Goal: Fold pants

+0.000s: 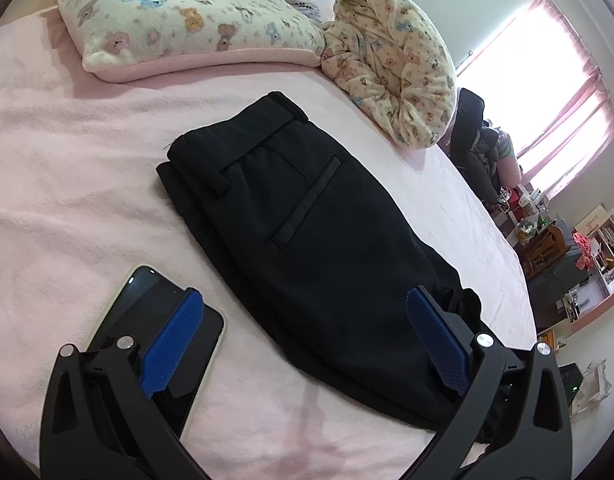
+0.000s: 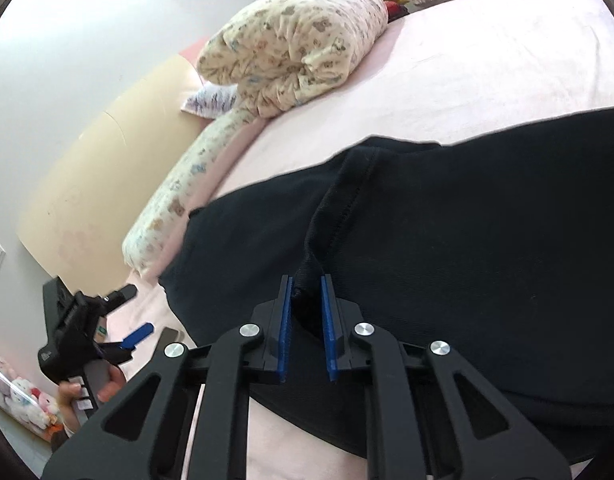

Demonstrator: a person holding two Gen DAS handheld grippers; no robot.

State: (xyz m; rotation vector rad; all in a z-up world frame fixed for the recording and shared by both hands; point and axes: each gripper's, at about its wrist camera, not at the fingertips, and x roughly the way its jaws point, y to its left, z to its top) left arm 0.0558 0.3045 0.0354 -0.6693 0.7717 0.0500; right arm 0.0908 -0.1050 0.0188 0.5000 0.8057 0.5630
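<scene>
One pair of black pants (image 1: 307, 216) lies folded into a compact stack on the bed (image 1: 67, 184), its waistband toward the far pillows and a welt pocket showing on top. Two grippers are at work. The left gripper (image 1: 303, 340) hangs over the near end of the pants with its jaws spread wide, holding nothing; its left blue pad (image 1: 173, 344) is above one dark phone (image 1: 155, 320) that lies screen-up on the bed just left of the pants. The right gripper (image 2: 307, 328) has its jaws nearly closed, pinching a fold of the pants' fabric (image 2: 307, 276) at the near edge of the stack. In the right wrist view the left gripper shows again at the far left, held in one hand (image 2: 107, 388).

One teddy-print pillow (image 1: 187, 28) lies at the far side of the bed, with one rolled blanket (image 1: 391, 64) of the same print to its right.

The bed wears a pale pink fleecy sheet. Right of it are a bright window with pink curtains (image 1: 567, 92), cluttered shelves (image 1: 599, 256) and a white wall; the headboard (image 2: 99, 184) is cream.
</scene>
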